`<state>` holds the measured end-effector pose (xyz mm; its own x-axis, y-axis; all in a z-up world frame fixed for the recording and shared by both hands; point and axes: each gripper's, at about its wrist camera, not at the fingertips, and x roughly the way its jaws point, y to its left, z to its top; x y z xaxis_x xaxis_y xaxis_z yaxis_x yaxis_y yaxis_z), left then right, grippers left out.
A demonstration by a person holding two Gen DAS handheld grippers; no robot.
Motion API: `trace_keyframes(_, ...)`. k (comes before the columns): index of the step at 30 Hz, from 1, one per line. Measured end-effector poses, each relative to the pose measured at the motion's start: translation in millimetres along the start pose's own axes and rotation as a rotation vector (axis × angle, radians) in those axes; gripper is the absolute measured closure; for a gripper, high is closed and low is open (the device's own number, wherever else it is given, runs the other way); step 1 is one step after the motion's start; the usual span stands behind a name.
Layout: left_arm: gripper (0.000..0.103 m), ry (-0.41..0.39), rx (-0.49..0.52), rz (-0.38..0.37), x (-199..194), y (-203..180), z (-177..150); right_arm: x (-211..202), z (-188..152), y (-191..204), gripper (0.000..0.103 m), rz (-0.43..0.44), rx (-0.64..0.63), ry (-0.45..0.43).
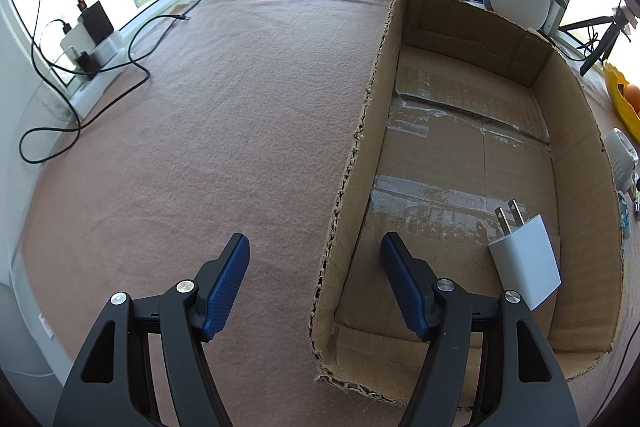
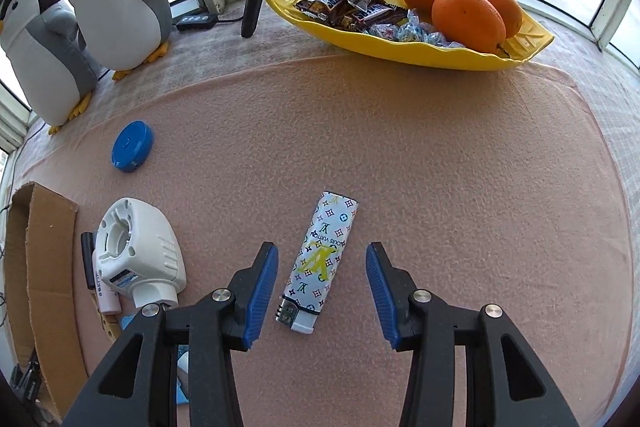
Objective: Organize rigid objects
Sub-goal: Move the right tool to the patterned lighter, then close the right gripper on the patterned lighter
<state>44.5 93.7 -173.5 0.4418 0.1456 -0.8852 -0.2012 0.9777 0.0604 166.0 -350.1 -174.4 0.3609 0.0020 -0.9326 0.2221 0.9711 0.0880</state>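
Left gripper (image 1: 315, 253): jaws spread wide, nothing between them. It straddles the near-left wall of the cardboard box (image 1: 362, 131), one blue pad over the pink cloth (image 1: 200, 127), the other over the box floor.

Box: open top, ragged cut rim, taped seams across the floor. Only item visible inside is a white wall charger (image 1: 525, 262), lying flat in the box's near-right corner, prongs pointing toward the far wall, just beside the right wall.

Right gripper (image 2: 322, 259): jaws also wide apart, holding nothing. The patterned lighter (image 2: 318, 261) lies flat on the cloth between the two pads, outside the box and to its right, metal head toward the camera. Looks clear of both pads, though the fisheye makes the margin hard to judge.

Other loose items right of the box:
- white plastic device (image 2: 138, 253), just beside the box's right wall
- dark marker (image 2: 88, 259) and a pale tube (image 2: 106, 297), wedged between that device and the box wall; partly hidden, can't tell exactly what they are
- blue round tape measure (image 2: 132, 146), further out past the box's far-right corner

Beyond the box's far wall: two plush penguins (image 2: 80, 27). Further right of the box, a yellow dish (image 2: 400, 47) with three oranges (image 2: 466, 15) and candy bars (image 2: 352, 7).
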Motion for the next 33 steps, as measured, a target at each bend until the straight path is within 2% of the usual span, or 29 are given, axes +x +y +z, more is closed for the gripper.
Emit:
trace_keyframes(10, 0.035, 0.000, -0.001, 0.000, 0, 0, 0, 10, 1, -1, 0.062, -0.014, 0.000, 0.038)
trace_keyframes(20, 0.035, 0.000, -0.001, 0.000, 0, 0, 0, 9, 0, 7, 0.080, -0.026, -0.024, 0.038)
trace_keyframes(33, 0.035, -0.001, -0.001, 0.000, 0, 0, 0, -3, -15, 5, 0.082, -0.002, -0.022, 0.017)
